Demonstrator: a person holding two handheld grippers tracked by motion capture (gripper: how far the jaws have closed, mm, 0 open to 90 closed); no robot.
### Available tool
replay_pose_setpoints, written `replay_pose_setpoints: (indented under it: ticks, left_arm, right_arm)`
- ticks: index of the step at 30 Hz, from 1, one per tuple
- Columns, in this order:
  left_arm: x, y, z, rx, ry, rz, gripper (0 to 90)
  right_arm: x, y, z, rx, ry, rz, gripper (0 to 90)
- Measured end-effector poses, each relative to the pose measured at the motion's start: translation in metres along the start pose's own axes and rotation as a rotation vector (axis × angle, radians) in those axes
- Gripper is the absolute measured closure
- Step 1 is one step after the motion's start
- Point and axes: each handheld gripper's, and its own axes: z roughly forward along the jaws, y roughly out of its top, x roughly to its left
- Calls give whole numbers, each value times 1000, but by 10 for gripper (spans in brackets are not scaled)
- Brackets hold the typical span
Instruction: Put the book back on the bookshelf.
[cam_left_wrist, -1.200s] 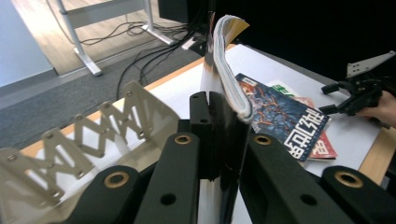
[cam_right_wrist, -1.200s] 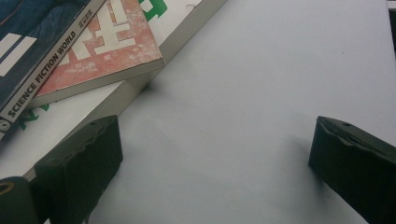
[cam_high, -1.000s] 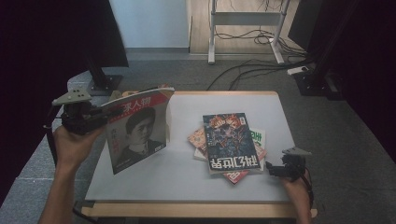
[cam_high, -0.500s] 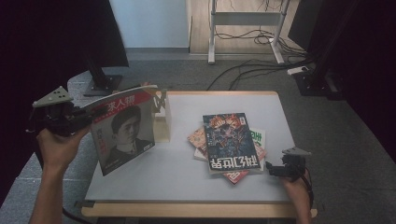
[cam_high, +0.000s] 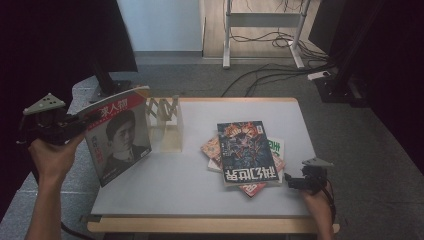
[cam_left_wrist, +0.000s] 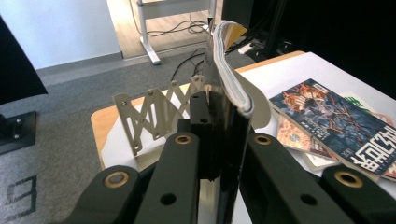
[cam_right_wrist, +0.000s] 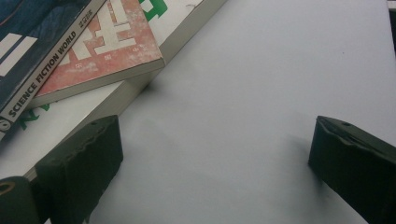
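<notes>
Grey table (cam_high: 165, 190) bearing a stack of magazines (cam_high: 247, 152), spine reading "SCIENCE FICTION WORLD" in the right gripper view. Wooden folding rack (cam_high: 166, 122) at the back left. Portrait magazine (cam_high: 119, 135) held upright off the table's left edge, clamped in the left gripper (cam_high: 67, 127). Right gripper (cam_high: 291, 181) resting low beside the stack, jaws apart, gripping nothing.

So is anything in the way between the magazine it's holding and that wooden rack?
Nothing visible is. The left gripper is shut on the magazine, held up at the table's left edge. The rack stands just to its right, with only open air between them. The pile of magazines lies farther right.
</notes>
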Motion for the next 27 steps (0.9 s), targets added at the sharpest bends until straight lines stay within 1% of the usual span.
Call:
replay_pose_setpoints:
  ticks: [4, 7, 10, 14, 18, 27]
  left_arm:
    - [6, -1, -1, -1, 15, -16, 867]
    - [10, -2, -1, -2, 34, -28, 867]
    - [14, -4, 0, -4, 52, -42, 867]
    - [19, -5, 4, -7, 64, -54, 867]
    - [22, -7, 9, -15, 66, -66, 867]
    - [22, -6, 30, -23, 82, -71, 867]
  right_arm:
    - [0, 0, 0, 0, 0, 0, 25]
    - [0, 0, 0, 0, 0, 0, 25]
    - [0, 0, 0, 0, 1, 0, 25]
    - [0, 0, 0, 0, 0, 0, 25]
    - [0, 0, 0, 0, 1, 0, 25]
    - [0, 0, 0, 1, 1, 1, 24]
